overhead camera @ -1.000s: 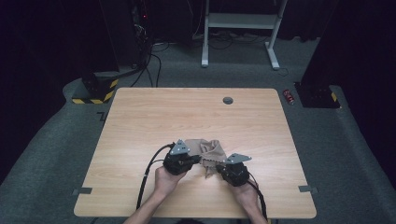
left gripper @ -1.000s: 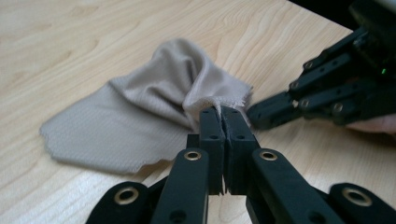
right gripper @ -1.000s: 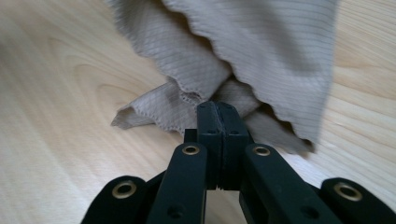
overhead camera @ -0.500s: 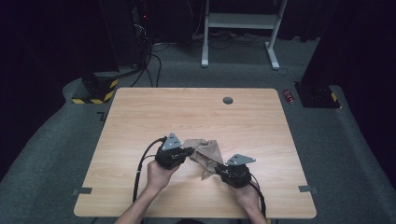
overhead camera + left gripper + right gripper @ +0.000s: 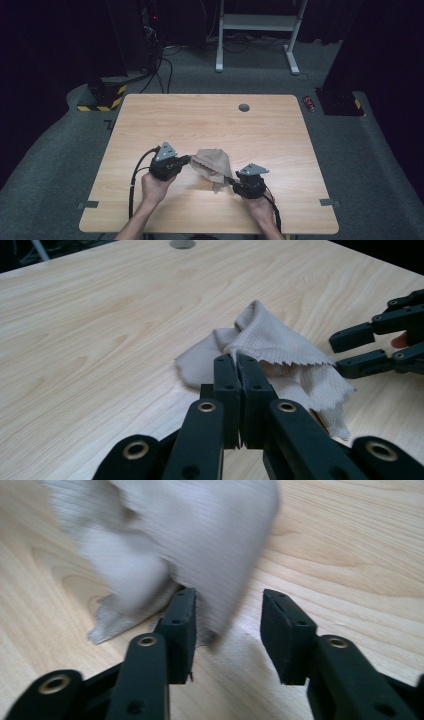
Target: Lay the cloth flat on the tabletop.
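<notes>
A beige cloth (image 5: 212, 164) lies crumpled on the wooden table (image 5: 210, 120), between the two grippers. My left gripper (image 5: 189, 161) is shut on the cloth's (image 5: 280, 337) left edge, which sits pinched between the jaws (image 5: 239, 362) and is raised a little off the wood. My right gripper (image 5: 231, 180) is open at the cloth's lower right corner. In the right gripper view a blurred fold of the cloth (image 5: 200, 530) hangs down into the gap between its open jaws (image 5: 227, 615). The left gripper view shows the right gripper (image 5: 370, 347) open beside the cloth.
A round grey grommet (image 5: 244, 107) is set in the table near its far edge. Cables trail from both grippers toward the near edge. Tape tabs (image 5: 88, 204) mark the table's near corners. On the floor beyond stand a white desk frame (image 5: 255, 30) and black equipment.
My left gripper has moved left with the cloth's edge, drawing the cloth out between the grippers. My right gripper has stayed almost where it was.
</notes>
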### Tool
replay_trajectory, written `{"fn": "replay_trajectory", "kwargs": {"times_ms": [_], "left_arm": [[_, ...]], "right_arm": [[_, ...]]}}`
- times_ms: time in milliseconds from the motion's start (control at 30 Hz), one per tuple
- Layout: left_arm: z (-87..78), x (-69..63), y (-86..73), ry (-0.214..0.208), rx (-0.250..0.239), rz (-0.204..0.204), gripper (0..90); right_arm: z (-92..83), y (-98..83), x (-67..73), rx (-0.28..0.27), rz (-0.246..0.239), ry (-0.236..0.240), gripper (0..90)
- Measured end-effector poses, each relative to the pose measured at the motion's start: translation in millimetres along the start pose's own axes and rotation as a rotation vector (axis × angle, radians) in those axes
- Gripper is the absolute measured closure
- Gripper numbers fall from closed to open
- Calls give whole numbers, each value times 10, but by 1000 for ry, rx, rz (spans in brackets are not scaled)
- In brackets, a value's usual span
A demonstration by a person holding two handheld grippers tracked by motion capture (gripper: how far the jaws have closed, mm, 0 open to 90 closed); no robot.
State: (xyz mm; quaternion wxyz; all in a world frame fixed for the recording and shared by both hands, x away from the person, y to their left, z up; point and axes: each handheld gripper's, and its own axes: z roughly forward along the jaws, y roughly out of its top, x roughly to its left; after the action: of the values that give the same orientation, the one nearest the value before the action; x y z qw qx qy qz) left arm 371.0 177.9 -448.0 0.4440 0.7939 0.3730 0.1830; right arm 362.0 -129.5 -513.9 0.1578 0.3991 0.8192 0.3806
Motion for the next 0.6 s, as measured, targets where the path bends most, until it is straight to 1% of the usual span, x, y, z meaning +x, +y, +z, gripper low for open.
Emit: {"fn": "replay_trajectory", "kwargs": {"times_ms": [67, 133, 167, 200, 233, 267, 333, 400, 433, 467, 500, 533, 567, 600], "left_arm": [[-21, 23, -10, 3, 1, -3, 883], [-32, 30, -15, 8, 0, -1, 883], [-39, 33, -17, 10, -2, -1, 883], [-42, 36, -18, 11, -4, 1, 883], [-46, 40, -22, 13, -7, -2, 883], [-47, 44, -26, 15, -9, -2, 883], [-60, 64, -41, 26, -6, 2, 883], [-82, 68, -59, 30, -9, -2, 883], [-98, 57, -67, 23, -11, -6, 883], [-98, 57, -67, 23, -11, -6, 883], [-120, -1, -79, 4, -15, 2, 883], [-120, -1, -79, 4, -15, 2, 882], [-119, -39, -85, -7, -11, 12, 882], [-101, -114, -100, -32, 5, 34, 882]], "right_arm": [[8, -2, -28, 0, 15, 6, 564], [15, 0, -31, 0, 14, 11, 576], [51, 8, -7, 18, 2, 35, 667], [51, 8, -7, 18, 2, 35, 667], [64, 10, 5, 25, -7, 38, 713], [96, 9, 28, 26, -33, 51, 815], [95, 14, 32, 23, -39, 51, 872], [37, 39, 22, -3, -39, 37, 885], [-3, 57, 10, -20, -37, 27, 887], [-3, 57, 10, -20, -37, 27, 887], [-103, 103, -36, -57, -37, 3, 888], [-136, 117, -56, -68, -36, -4, 887], [-136, 117, -56, -68, -36, -4, 887], [-216, 138, -114, -90, -30, -24, 887]]}}
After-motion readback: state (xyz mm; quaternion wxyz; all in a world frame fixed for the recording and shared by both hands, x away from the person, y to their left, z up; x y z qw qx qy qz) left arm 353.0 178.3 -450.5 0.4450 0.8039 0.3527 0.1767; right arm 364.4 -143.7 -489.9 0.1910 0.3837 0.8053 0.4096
